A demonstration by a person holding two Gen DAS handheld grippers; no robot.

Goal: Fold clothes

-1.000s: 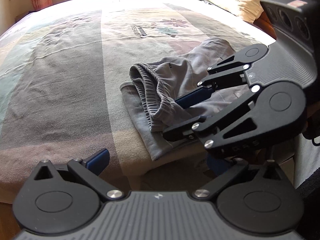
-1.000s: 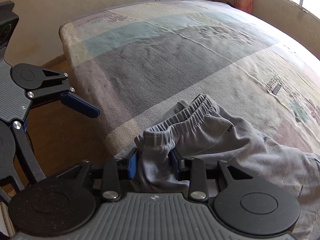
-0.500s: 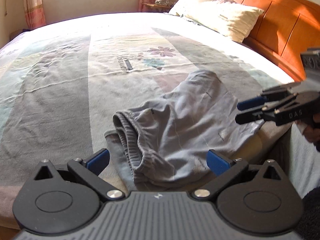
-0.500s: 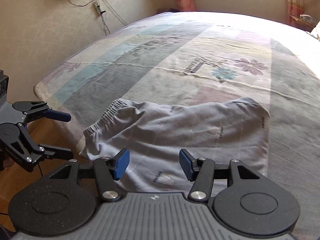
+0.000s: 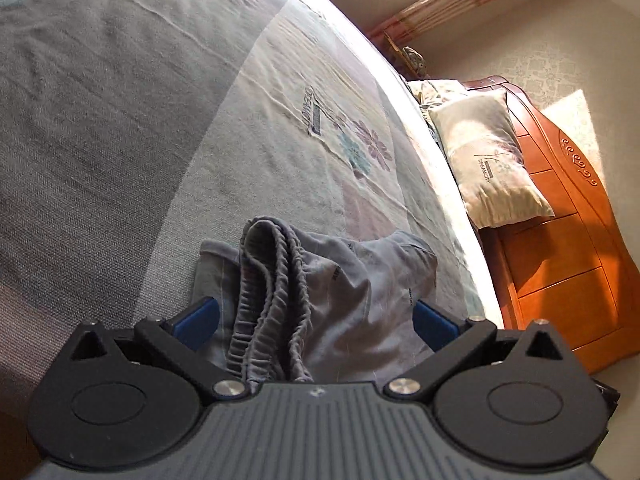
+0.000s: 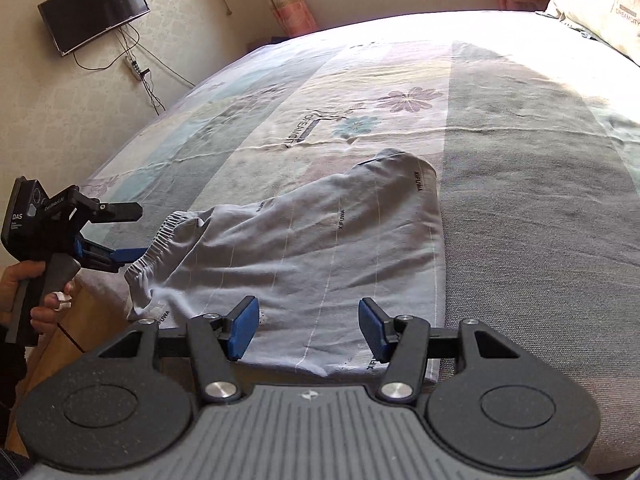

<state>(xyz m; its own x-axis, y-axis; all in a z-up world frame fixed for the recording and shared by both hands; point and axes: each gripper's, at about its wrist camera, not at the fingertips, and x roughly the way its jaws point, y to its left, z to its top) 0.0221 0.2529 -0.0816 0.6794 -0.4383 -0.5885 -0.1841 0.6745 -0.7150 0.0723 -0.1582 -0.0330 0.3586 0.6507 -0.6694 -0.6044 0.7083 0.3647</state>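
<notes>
Grey shorts (image 6: 320, 240) with an elastic waistband (image 6: 160, 236) lie loosely folded on the bed, near its edge. My right gripper (image 6: 308, 328) is open just above the near hem, with the cloth below and between its blue pads (image 6: 242, 328). In the left wrist view my left gripper (image 5: 314, 324) is open, and the bunched waistband (image 5: 272, 300) runs between its fingers. From the right wrist view the left gripper (image 6: 132, 234) stands at the waistband end, with its lower finger against the gathered edge.
The striped, flowered bedsheet (image 6: 520, 160) spreads wide beyond the shorts. A pillow (image 5: 488, 168) leans on the wooden headboard (image 5: 580, 240). A wall TV (image 6: 96, 10) hangs past the bed's foot. A person's hand (image 6: 24, 280) grips the left gripper's handle.
My right gripper let go of the waistband, opened and drew back to the hem side. The left gripper swung round and came in at the waistband. The shorts now lie flatter.
</notes>
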